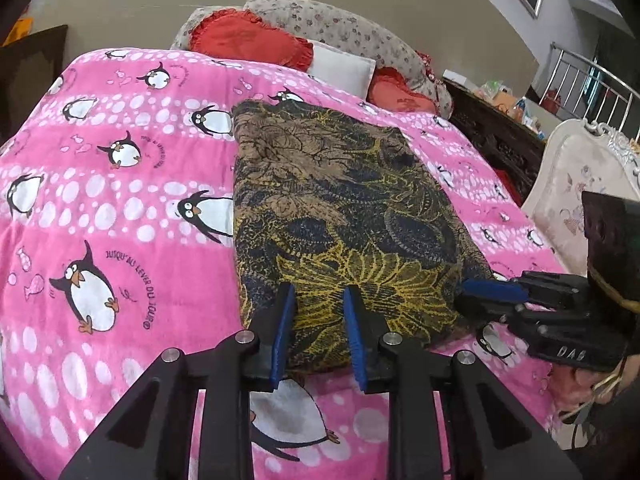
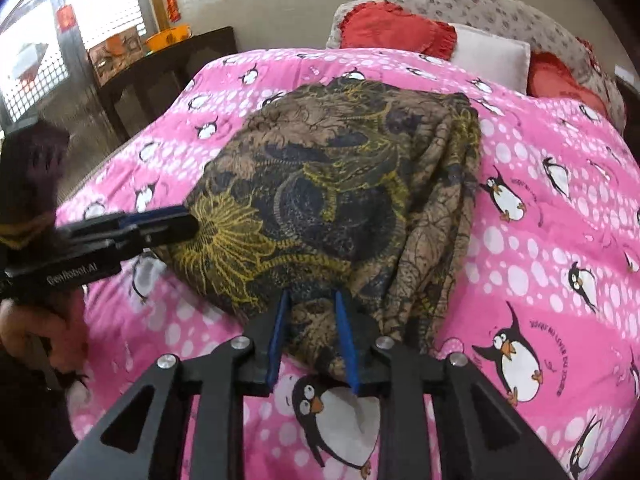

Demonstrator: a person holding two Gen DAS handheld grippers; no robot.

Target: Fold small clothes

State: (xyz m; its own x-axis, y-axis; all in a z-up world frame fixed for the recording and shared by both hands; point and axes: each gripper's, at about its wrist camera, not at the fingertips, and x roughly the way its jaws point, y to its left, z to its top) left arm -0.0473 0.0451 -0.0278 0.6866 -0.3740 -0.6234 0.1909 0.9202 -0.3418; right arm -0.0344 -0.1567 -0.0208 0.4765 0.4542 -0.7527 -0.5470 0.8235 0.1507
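A brown, black and yellow floral garment lies folded lengthwise on a pink penguin blanket. It also shows in the right wrist view. My left gripper is open, its blue fingers straddling the garment's near edge. It shows from the side in the right wrist view, at the garment's left corner. My right gripper is open over the garment's near edge. It appears in the left wrist view at the garment's right corner.
Red heart cushions, a white pillow and a floral pillow sit at the bed's head. A dark wooden table stands beside the bed. A pale upholstered chair stands at the right.
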